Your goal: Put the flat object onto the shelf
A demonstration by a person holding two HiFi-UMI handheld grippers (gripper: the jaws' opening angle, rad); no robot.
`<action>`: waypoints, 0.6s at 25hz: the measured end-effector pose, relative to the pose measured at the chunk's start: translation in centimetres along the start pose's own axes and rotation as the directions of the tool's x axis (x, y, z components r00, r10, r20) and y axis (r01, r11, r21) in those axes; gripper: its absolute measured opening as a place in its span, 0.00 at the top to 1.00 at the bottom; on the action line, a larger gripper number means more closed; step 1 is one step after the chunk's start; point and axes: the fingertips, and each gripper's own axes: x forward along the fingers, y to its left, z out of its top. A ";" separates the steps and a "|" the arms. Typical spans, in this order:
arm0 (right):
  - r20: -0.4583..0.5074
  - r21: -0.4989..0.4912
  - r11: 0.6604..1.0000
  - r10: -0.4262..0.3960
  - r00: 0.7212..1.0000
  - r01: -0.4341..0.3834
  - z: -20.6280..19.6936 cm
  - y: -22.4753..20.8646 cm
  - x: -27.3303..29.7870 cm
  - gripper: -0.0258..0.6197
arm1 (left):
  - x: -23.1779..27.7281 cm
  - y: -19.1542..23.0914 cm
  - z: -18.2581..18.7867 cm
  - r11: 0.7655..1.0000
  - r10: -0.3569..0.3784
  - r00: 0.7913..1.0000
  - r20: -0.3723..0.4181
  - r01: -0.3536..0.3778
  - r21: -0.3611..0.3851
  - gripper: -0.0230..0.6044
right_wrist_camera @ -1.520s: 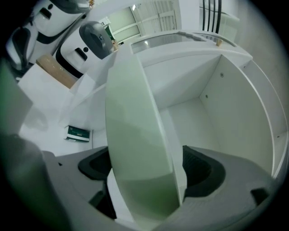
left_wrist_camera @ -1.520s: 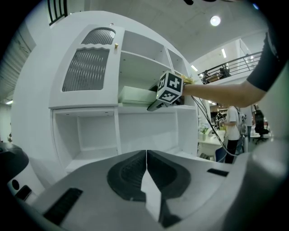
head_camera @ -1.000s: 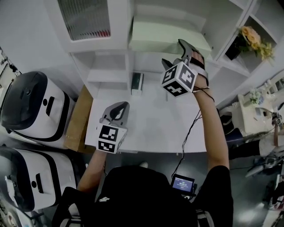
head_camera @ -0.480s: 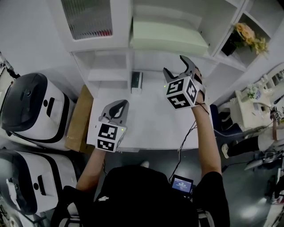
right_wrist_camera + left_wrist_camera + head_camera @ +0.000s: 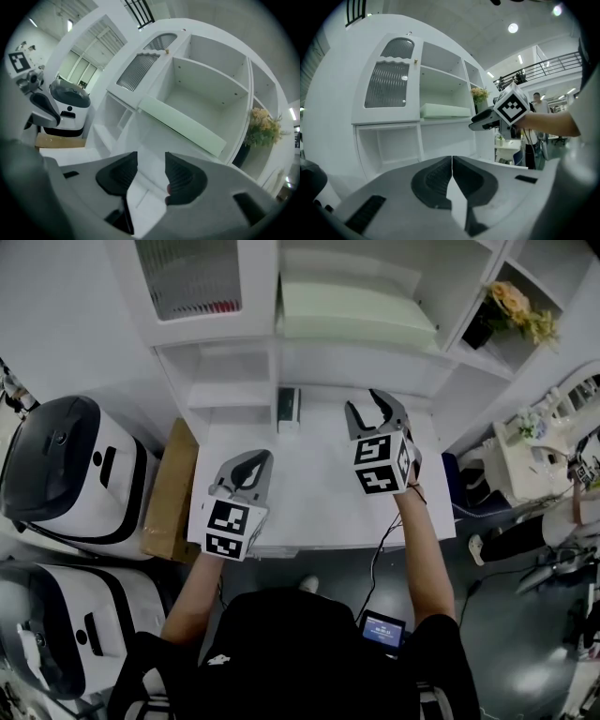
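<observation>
The flat object, a pale green slab (image 5: pixel 356 320), lies on the middle shelf of the white cabinet (image 5: pixel 234 357); the left gripper view (image 5: pixel 445 110) and the right gripper view (image 5: pixel 180 124) show it too. My right gripper (image 5: pixel 375 407) hovers over the white table below that shelf, apart from the slab. Its jaws (image 5: pixel 151 164) have just been closing; a gap still shows and nothing is between them. My left gripper (image 5: pixel 251 465) is over the table's left front, jaws shut together (image 5: pixel 452 161) with nothing in them. The right gripper (image 5: pixel 490 118) also shows in the left gripper view.
A small dark box (image 5: pixel 289 409) stands at the table's back edge under the cabinet. Two white machines (image 5: pixel 70 465) and a cardboard box (image 5: pixel 167 488) sit left of the table (image 5: pixel 309 512). A flower pot (image 5: pixel 511 306) stands on a right-hand shelf.
The right gripper has drawn back from the shelf and come down toward the table, rolling as it went, and its jaws have narrowed. The left gripper has hardly shifted.
</observation>
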 end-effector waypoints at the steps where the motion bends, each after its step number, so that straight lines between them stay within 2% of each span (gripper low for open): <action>1: 0.000 0.028 1.000 0.009 1.000 -0.009 -0.1 0.4 -0.3 0.68 | -0.3 0.1 -0.1 1.000 0.001 1.000 0.002 -0.001 0.003 0.95; 6: 0.020 0.182 0.982 0.052 0.998 -0.055 -0.4 2.4 -1.8 0.74 | -1.6 0.1 0.2 1.000 -0.014 1.000 0.008 0.014 -0.004 0.95; 15: 0.034 0.284 0.959 0.007 0.999 -0.016 -0.9 4.7 -5.0 0.90 | -4.1 0.2 0.1 0.999 -0.035 0.999 0.013 0.035 -0.003 0.95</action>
